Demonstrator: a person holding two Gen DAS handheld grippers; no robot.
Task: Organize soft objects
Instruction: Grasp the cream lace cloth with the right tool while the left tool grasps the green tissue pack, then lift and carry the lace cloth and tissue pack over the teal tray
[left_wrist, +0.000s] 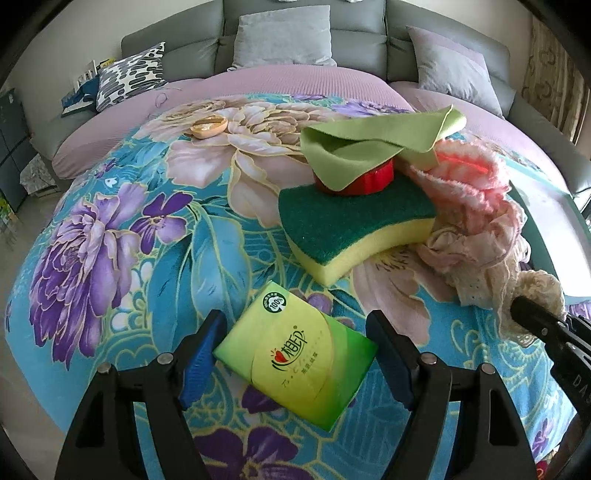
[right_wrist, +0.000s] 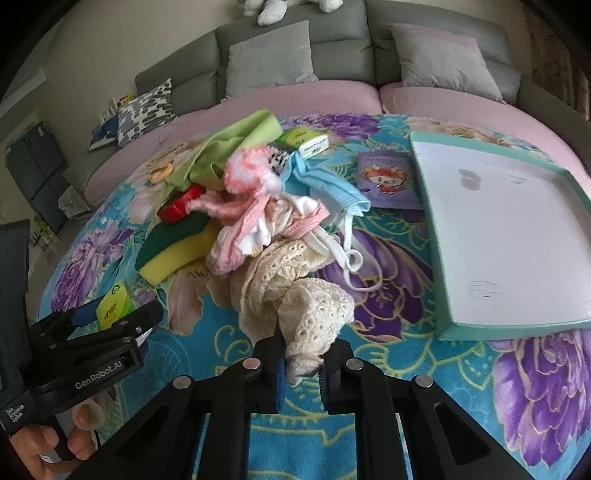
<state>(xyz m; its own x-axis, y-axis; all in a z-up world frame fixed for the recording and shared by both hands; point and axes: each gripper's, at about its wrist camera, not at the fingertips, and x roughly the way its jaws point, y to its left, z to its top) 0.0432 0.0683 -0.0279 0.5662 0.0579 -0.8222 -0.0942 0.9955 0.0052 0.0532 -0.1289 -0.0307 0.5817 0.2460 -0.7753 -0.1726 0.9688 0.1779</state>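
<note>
Nearest, the right gripper (right_wrist: 301, 369) is clamped on the near end of the cream lace cloth (right_wrist: 295, 295), which trails back into the heap on the floral blanket (right_wrist: 388, 306). Lifting could drag the pink fuzzy garment (right_wrist: 243, 192) and the blue face mask (right_wrist: 332, 188) along, since they look tangled together. The left gripper (left_wrist: 295, 354) stands apart around a green tissue pack (left_wrist: 295, 354), not pressing it; a skewed close might squirt it out. Counted: two tissue packs, one sponge (left_wrist: 354, 229), one green cloth (left_wrist: 376, 144), one tray (right_wrist: 495, 229) at right.
</note>
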